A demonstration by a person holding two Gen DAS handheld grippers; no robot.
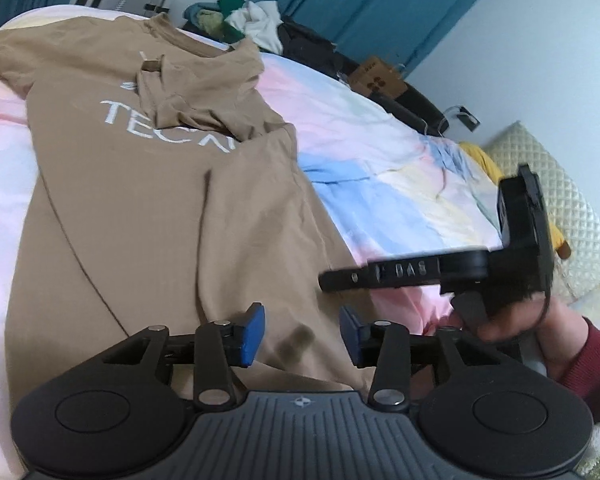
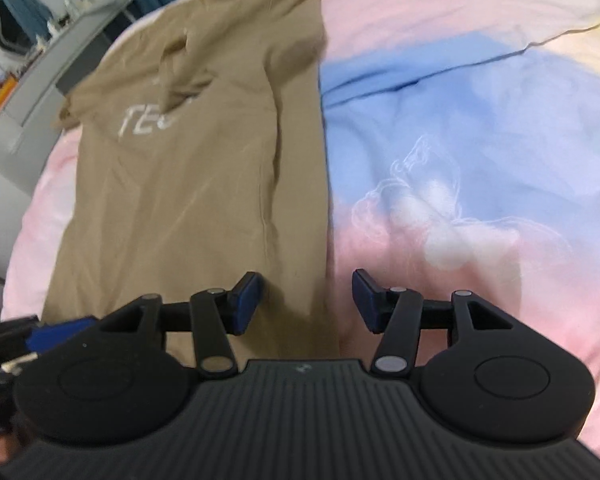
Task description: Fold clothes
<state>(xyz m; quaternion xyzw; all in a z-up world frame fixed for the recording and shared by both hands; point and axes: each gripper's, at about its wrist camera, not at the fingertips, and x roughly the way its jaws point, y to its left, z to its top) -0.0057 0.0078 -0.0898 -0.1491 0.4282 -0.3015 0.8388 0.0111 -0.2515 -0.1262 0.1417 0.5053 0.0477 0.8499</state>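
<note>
A tan T-shirt (image 1: 148, 200) with white lettering lies flat on a pastel bedspread (image 1: 380, 152). Its right side and sleeve are folded inward over the chest. My left gripper (image 1: 302, 334) hovers open just above the shirt's lower hem, nothing between its blue pads. In the left wrist view the right gripper (image 1: 328, 280) is seen from the side to the right of the shirt, held by a hand in a red sleeve (image 1: 588, 360). In the right wrist view my right gripper (image 2: 307, 300) stands open over the shirt's (image 2: 188, 184) folded right edge near the hem.
A pile of clothes (image 1: 256, 24) lies at the bed's far edge, with blue curtains (image 1: 380, 4) behind. A quilted cream pillow (image 1: 556, 200) and a yellow item (image 1: 484, 160) sit at the right. A grey shelf (image 2: 56, 52) with small items stands left of the bed.
</note>
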